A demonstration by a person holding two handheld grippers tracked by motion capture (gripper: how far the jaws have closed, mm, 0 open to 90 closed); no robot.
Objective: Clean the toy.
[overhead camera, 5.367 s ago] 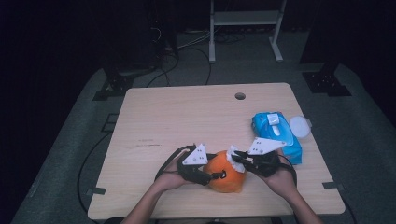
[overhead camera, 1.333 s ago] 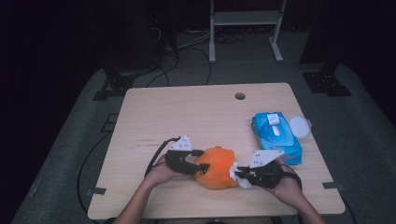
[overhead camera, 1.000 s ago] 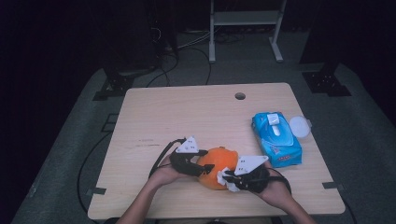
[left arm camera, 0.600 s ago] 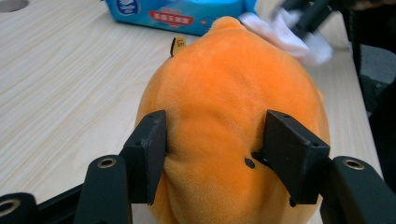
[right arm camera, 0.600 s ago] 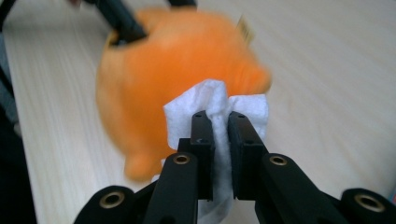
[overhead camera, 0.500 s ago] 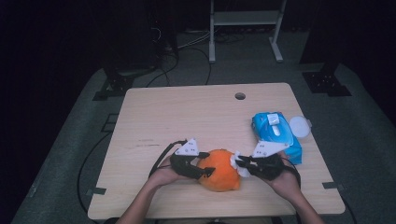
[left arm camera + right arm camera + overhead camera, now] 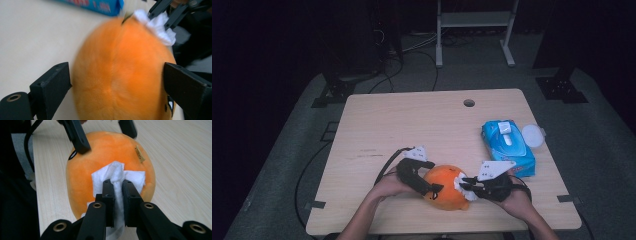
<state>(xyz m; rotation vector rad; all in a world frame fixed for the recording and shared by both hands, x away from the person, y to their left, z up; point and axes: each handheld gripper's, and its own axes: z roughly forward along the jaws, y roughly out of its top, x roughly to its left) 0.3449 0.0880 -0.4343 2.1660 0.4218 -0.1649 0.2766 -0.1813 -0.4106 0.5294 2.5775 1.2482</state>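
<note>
Nearest me, at the front edge of the pale wooden table (image 7: 412,120), sits the round orange plush toy (image 7: 444,187), and both of my tools are on it. My right gripper (image 7: 468,186) has its jaws pinched narrow on a crumpled white tissue wipe (image 7: 117,178), which it presses flat against the toy's fuzzy side. My left gripper (image 7: 432,189) has just been opening: its jaws now stand wide, one on each side of the toy's body, and the pads look to be beside the fur, not biting into it.

I judge the toy light, soft and springy. It will dent under any squeeze and roll or slide on the smooth wood if I wipe it without bracing. The pile gives good friction, so I would take it across its widest part with a broad, gentle grip and keep clear of the small sewn tag (image 7: 139,153). The wipe is limp and tears easily, so a firm pinch on a bunched fold suits it.

Farther back on the right lies the blue soft pack of wipes (image 7: 508,146), with a round white lid (image 7: 532,135) just beside it.
</note>
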